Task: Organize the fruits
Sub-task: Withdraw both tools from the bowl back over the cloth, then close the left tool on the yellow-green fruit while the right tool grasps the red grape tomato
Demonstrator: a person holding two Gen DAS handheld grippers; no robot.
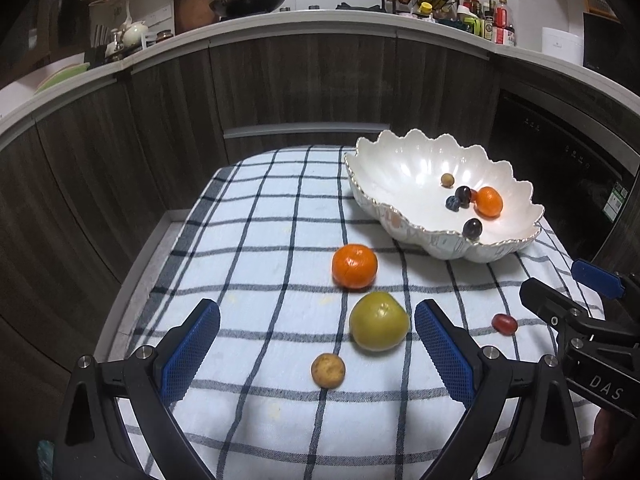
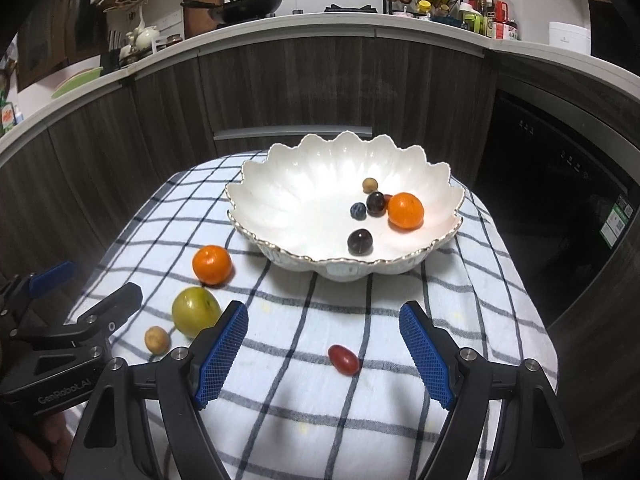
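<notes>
Both tongs, left gripper point(image 1: 317, 344) and right gripper point(image 2: 323, 340), stand apart, empty; red grape tomato point(image 2: 343, 359) lies between the right's fingers.

A small red fruit point(image 2: 387, 199) in the white bowl point(image 2: 280, 184) is mostly hidden behind a dark plum point(image 2: 376, 203) and an orange point(image 2: 405, 211), the right gripper point(image 1: 560, 292) is cut off by the left view's edge, and the counter's bottle labels point(image 2: 506, 28) are too small to read.

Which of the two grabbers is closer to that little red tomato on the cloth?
Right. The right gripper is open with the red tomato between its fingers. The left gripper is off to the tomato's left, framing the green fruit.
</notes>
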